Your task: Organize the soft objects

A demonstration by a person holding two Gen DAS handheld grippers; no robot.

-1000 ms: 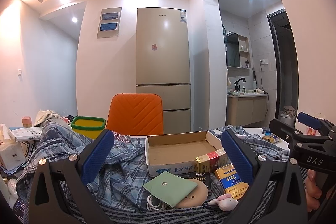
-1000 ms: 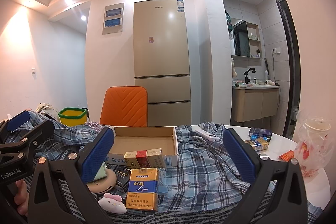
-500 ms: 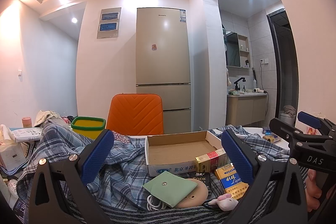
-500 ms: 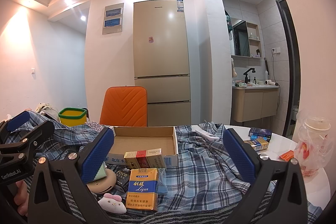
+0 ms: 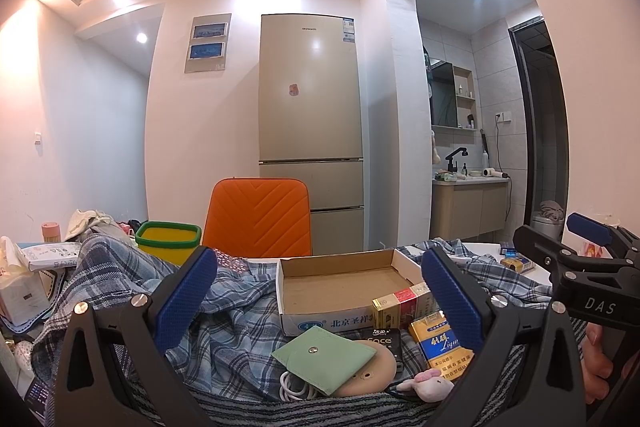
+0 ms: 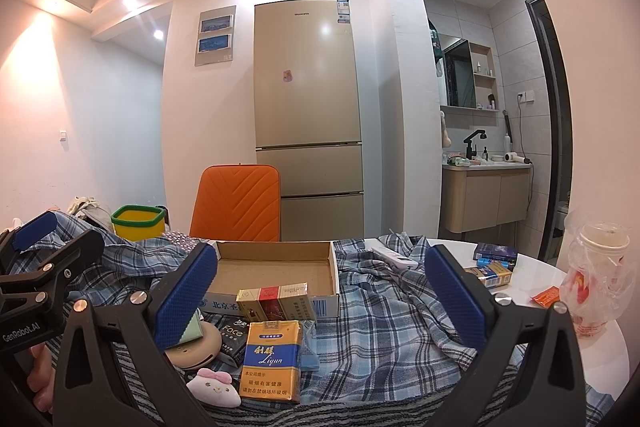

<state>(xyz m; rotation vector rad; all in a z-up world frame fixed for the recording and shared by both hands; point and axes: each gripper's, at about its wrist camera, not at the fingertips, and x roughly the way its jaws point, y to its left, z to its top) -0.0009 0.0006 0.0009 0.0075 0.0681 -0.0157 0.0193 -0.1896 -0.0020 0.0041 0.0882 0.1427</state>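
Observation:
A blue plaid shirt point(image 5: 120, 279) point(image 6: 384, 311) lies spread over the table. On it stands an open cardboard box point(image 5: 344, 279) point(image 6: 276, 271), empty inside. In front of the box lie a green pouch point(image 5: 324, 357), a tan round pad point(image 6: 196, 345), a small pink plush point(image 6: 214, 385) point(image 5: 430, 383), a white cable point(image 5: 294, 385) and cigarette packs point(image 6: 272, 363) point(image 5: 438, 341). My left gripper point(image 5: 320, 303) hovers open above the pouch. My right gripper point(image 6: 320, 303) is open too, over the yellow pack, nothing between its fingers.
An orange chair point(image 5: 258, 217) stands behind the table, with a yellow bin point(image 5: 168, 241) to its left and a fridge point(image 5: 310, 131) beyond. A plastic-bagged cup point(image 6: 600, 267) and small boxes point(image 6: 494, 263) sit at the table's right. Tissue packs point(image 5: 24, 279) lie at the left.

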